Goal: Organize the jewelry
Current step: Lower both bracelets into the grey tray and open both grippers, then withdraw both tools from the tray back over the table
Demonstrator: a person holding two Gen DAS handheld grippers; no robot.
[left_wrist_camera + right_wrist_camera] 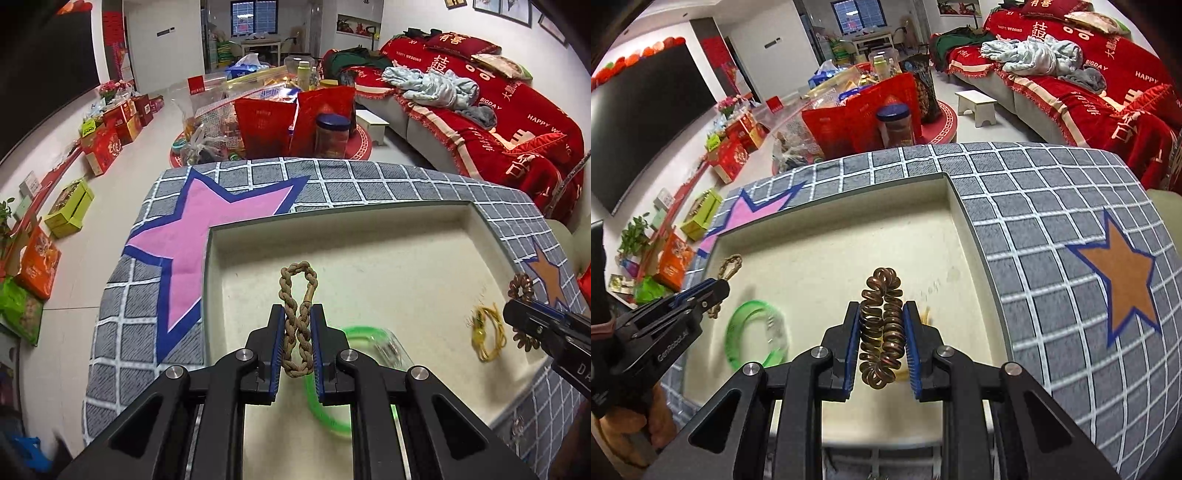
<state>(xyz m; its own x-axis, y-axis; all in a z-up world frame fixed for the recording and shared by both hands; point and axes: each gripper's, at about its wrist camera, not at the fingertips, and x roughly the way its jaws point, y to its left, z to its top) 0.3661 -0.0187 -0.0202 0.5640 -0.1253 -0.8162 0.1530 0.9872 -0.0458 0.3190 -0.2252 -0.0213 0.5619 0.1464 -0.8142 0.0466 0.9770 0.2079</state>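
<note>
Above the cream tray (369,240), the left gripper (298,325) is clenched on a braided cord bracelet (298,295), soft and light, pinched mid-loop. Well to the right, the right gripper (881,325) grasps a brown coil hair tie (881,325) — springy, probably best squeezed across both strands. Inside the tray lie a green bangle (328,406) near the left gripper — stiff, likely slippery — and a thin yellow bracelet (487,334) at the right.

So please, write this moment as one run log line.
left gripper: shut on braided bracelet | right gripper: shut on coil bracelet | both above tray
</note>
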